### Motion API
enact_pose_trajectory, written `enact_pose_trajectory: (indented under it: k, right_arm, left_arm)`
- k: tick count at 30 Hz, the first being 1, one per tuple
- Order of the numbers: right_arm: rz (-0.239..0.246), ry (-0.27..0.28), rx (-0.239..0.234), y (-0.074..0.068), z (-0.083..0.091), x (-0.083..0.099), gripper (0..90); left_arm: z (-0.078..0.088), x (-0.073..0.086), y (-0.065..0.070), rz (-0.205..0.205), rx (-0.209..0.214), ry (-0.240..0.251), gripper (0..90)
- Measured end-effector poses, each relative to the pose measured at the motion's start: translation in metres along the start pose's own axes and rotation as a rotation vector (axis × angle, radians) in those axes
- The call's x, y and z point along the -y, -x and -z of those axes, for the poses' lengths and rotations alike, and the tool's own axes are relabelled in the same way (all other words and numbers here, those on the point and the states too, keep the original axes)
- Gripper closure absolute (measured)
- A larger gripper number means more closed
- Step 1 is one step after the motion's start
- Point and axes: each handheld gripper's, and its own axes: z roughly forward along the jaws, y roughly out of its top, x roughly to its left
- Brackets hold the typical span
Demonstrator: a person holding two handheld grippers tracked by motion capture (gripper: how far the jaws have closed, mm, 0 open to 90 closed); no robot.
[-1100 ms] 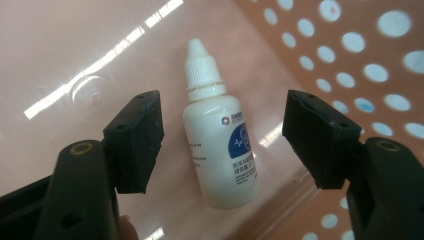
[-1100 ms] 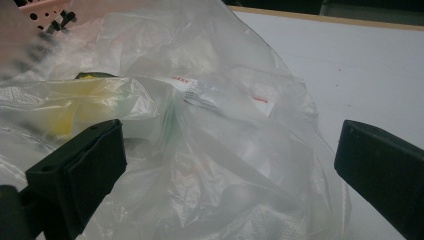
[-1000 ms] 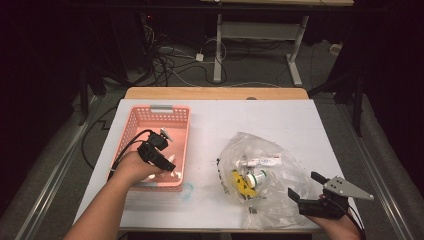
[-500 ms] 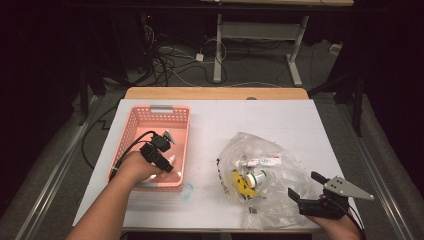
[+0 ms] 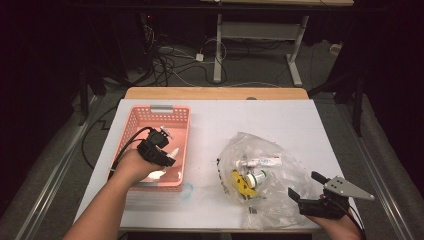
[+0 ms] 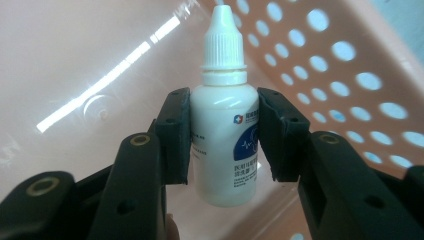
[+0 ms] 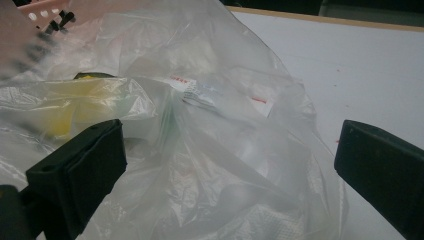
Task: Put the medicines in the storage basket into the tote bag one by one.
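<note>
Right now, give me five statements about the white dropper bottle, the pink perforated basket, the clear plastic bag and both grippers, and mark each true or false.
1. The left gripper clamps the white plastic dropper bottle. True.
2. That bottle's cap is off. False: its white ribbed cap is on.
3. The left gripper is over the pink perforated plastic basket. True.
4. The right gripper is shut on the clear plastic bag. False: its jaws stand wide apart.
5. The bag lies inside the basket. False: it lies on the white table beside it.

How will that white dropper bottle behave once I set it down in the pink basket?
The dropper bottle looks small and probably light. Tall and narrow, it may tip on the basket floor. Being round and smooth, it would likely roll.
</note>
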Motion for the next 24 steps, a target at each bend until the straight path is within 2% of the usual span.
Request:
enact_pose_trajectory:
  k: [6,12,24]
  right_arm:
    - [0.000,-0.001,0.001,-0.001,0.000,0.000,0.9]
    - [0.002,0.000,-0.001,-0.001,0.000,0.000,0.9]
    - [0.001,0.001,-0.002,-0.001,0.000,0.000,0.9]
  left_arm:
    - [0.010,-0.002,0.005,-0.018,-0.003,0.055,58.0]
    - [0.020,-0.009,0.018,-0.063,-0.009,0.091,58.1]
    - [0.037,-0.037,0.058,-0.166,0.005,0.154,58.1]
